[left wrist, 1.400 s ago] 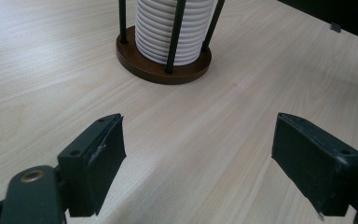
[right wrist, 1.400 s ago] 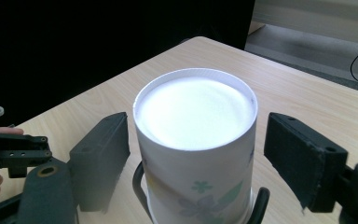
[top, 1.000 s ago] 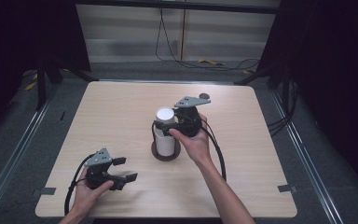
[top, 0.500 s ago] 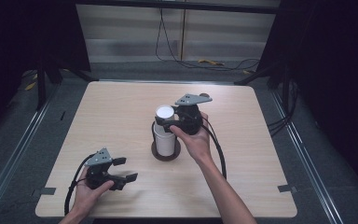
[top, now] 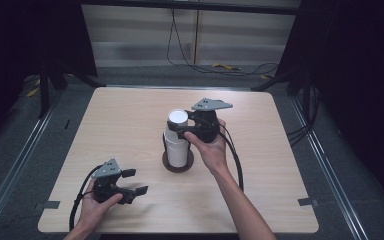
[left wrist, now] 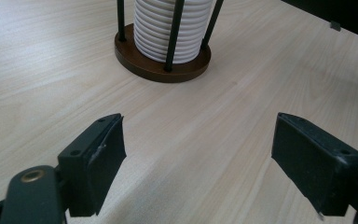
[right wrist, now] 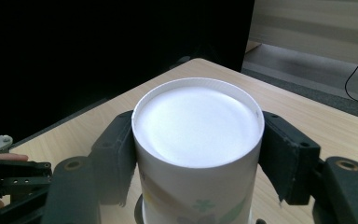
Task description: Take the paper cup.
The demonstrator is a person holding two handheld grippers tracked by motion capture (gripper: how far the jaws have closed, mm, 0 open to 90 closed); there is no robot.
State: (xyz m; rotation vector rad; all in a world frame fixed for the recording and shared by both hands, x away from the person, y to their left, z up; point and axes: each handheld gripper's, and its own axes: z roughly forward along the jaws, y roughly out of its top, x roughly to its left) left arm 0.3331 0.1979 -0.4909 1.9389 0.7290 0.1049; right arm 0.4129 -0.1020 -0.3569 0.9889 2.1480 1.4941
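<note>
A: High view first. What's new with the right gripper (top: 180,131)?

B: Its jaws have just been closing, and the top cup (top: 178,125) of the stack is between them. A second ago they stood wider around the same cup. Now they pinch it just under its upturned base, so I'd judge the grasp made and the lift out of the holder (top: 177,161) as the step to come.

A: And the left gripper (top: 136,191)?

B: Jaws apart, nothing in them, resting on the table (top: 280,165) well short of the holder. It hasn't budged.

A: Left gripper view?

B: The left gripper (left wrist: 198,165) has both pads spread wide over bare wood. Ahead of them stands the holder (left wrist: 161,67), a brown disc with dark rods, and the ribbed rims of the cups (left wrist: 170,32) nested inside it.

A: Right gripper view?

B: The right gripper (right wrist: 196,154) is clamped on the cup (right wrist: 198,140): one pad presses each side of its wall, the white base facing up between them. The left gripper (right wrist: 4,172) sits off past the near jaw.

A: Any writing or brand?

B: None I can read. The cup wall carries a pale printed pattern, with a small green clover-like mark low down. No label on the holder or table.
</note>
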